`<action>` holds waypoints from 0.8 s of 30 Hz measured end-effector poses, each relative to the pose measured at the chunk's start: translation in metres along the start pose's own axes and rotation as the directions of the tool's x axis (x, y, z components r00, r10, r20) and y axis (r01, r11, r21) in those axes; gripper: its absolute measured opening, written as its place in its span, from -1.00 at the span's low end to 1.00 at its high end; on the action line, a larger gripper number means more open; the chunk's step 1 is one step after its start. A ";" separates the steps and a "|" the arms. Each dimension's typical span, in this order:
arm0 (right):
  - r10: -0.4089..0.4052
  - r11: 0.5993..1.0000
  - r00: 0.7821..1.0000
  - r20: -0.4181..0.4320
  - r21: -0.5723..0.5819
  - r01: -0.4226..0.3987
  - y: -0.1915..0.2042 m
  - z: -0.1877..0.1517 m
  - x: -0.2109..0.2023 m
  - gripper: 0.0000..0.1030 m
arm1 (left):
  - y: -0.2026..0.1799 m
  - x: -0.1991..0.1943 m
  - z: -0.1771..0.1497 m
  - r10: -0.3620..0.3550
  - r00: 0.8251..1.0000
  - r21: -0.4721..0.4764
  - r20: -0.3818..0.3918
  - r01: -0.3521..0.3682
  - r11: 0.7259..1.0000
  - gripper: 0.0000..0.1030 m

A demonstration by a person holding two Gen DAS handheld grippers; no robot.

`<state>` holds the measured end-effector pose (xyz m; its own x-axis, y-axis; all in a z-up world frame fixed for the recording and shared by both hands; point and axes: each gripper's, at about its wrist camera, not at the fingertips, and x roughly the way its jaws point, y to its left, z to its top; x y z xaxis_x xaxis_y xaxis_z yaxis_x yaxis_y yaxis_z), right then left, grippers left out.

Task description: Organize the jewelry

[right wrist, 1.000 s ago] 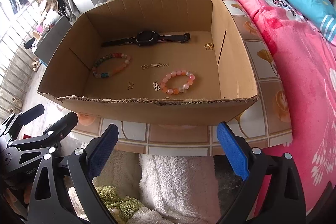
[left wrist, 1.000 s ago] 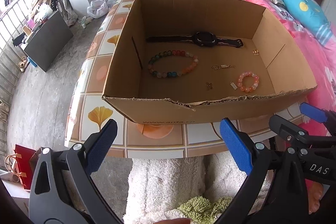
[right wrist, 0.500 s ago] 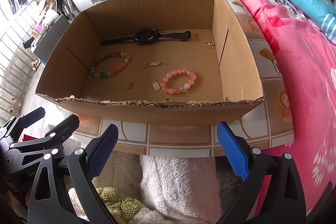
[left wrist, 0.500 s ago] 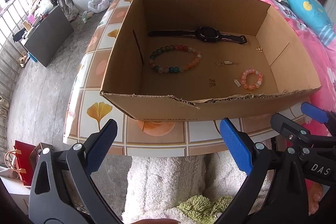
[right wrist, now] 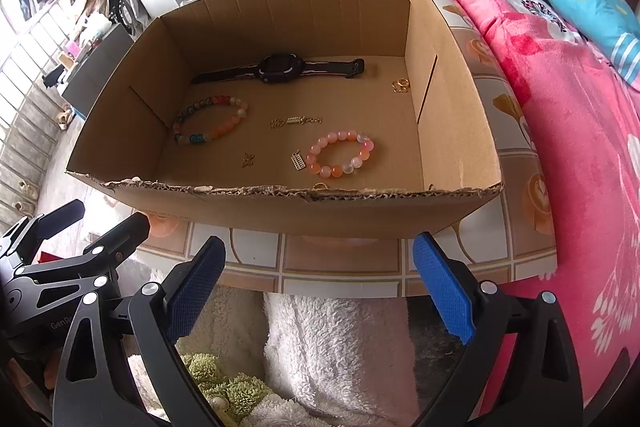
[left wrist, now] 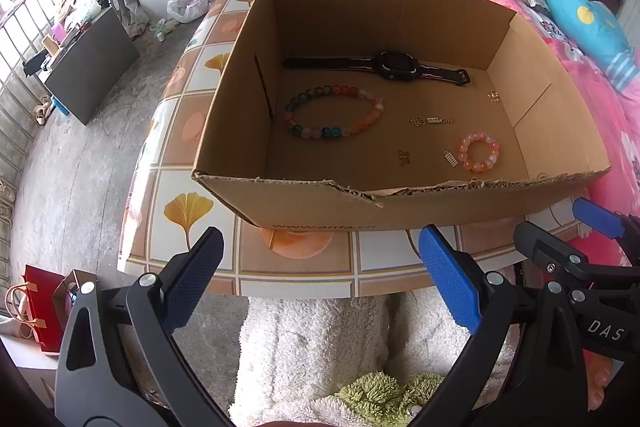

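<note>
Both grippers, left point(left wrist: 320, 267) and right point(right wrist: 318, 273), have risen nearer the cardboard box point(left wrist: 400, 205), jaws spread and empty, jewelry inside undisturbed.

Soft daylight fills both views, strongest from the railed window point(right wrist: 24, 39) at upper left, where the panes wash out to white. Inside the cardboard box point(left wrist: 400, 203) the near wall throws a mild shadow over the floor. Shadows are diffuse, with no hard glare. Focus is sharp in the centre. Fisheye distortion bends the table point(left wrist: 176, 211) edge and the bed point(right wrist: 580, 147), and dark vignetting rounds off the corners of each frame.
</note>
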<state>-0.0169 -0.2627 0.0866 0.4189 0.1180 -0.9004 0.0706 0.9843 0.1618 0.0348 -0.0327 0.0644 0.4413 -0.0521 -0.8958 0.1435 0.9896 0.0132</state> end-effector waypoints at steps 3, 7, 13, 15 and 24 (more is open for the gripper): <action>-0.001 1.000 1.000 0.001 -0.001 0.001 0.000 0.000 0.000 0.79 | 0.000 0.000 0.000 0.003 1.000 0.001 0.002 -0.003 1.000 0.83; -0.001 1.000 1.000 0.000 -0.001 0.001 0.001 -0.001 0.000 0.79 | 0.000 0.000 0.000 0.004 1.000 0.001 0.001 -0.004 1.000 0.83; 0.001 1.000 1.000 -0.004 0.000 -0.001 0.001 0.001 0.001 0.79 | 0.000 -0.001 0.001 0.005 1.000 0.001 0.000 -0.005 1.000 0.83; 0.000 1.000 1.000 -0.003 0.000 0.000 0.001 0.000 0.002 0.79 | 0.000 -0.001 0.001 0.004 1.000 0.000 -0.001 -0.004 1.000 0.83; 0.001 1.000 1.000 -0.010 0.003 -0.001 0.002 0.000 0.004 0.79 | 0.000 0.000 0.002 0.004 1.000 -0.004 -0.006 -0.004 1.000 0.83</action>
<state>-0.0150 -0.2605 0.0832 0.4103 0.1207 -0.9039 0.0730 0.9837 0.1644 0.0365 -0.0327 0.0649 0.4368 -0.0470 -0.8983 0.1385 0.9902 0.0156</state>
